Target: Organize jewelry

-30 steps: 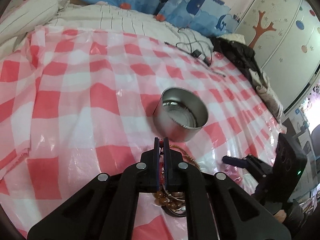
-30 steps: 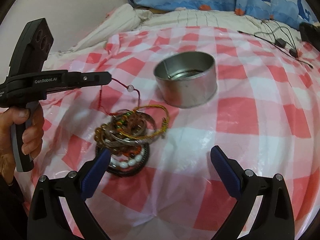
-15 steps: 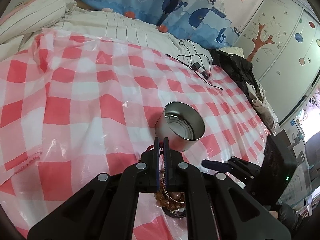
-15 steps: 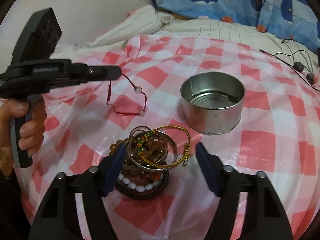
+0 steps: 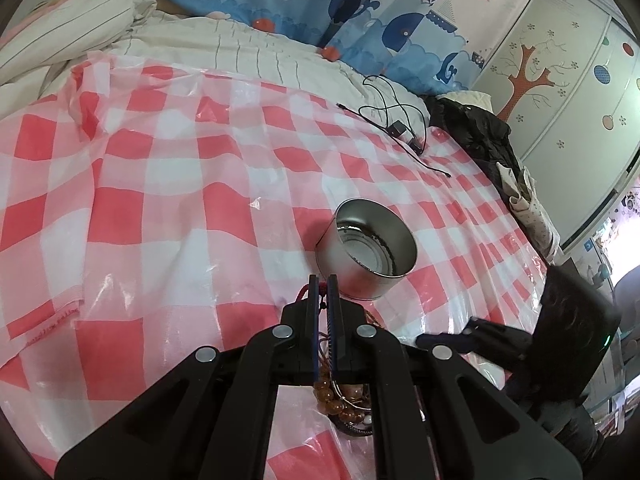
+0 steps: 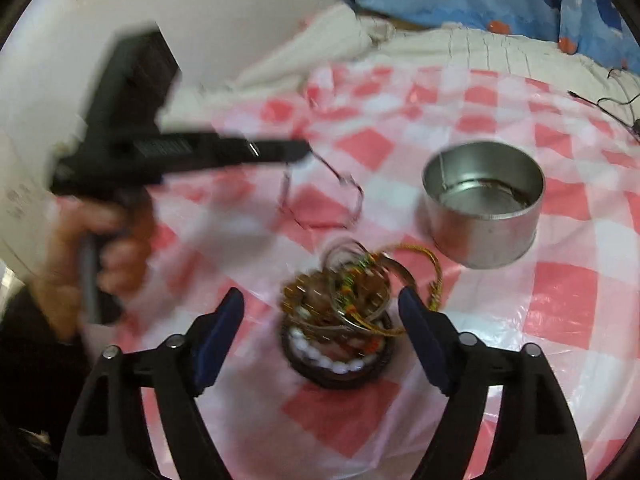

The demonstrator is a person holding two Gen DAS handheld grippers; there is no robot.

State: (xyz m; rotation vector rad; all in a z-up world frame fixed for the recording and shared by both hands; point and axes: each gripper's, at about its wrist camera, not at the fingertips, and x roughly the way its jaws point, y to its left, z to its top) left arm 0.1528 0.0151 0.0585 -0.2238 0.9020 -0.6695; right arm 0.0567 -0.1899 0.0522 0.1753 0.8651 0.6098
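A round metal tin [image 5: 370, 250] stands open on the red-and-white checked cloth; it also shows in the right wrist view [image 6: 484, 204]. My left gripper [image 5: 323, 280] is shut on a thin red cord bracelet [image 6: 320, 200] with pale beads, which hangs in the air left of the tin. The left gripper appears blurred in the right wrist view [image 6: 298, 152]. A pile of bangles and bead bracelets [image 6: 344, 316] lies on the cloth. My right gripper [image 6: 320, 308] is open, its fingers on either side of the pile, low over it.
The checked plastic cloth [image 5: 160, 220] covers a bed. A black cable with plug [image 5: 400, 128] lies at the far side. Dark clothes [image 5: 480, 136] and a wardrobe [image 5: 568, 80] are to the right. Whale-print pillows [image 5: 320, 4] sit at the back.
My left gripper has lifted the red cord bracelet clear of the pile. My right gripper has moved forward and down, its fingers now flanking the pile.
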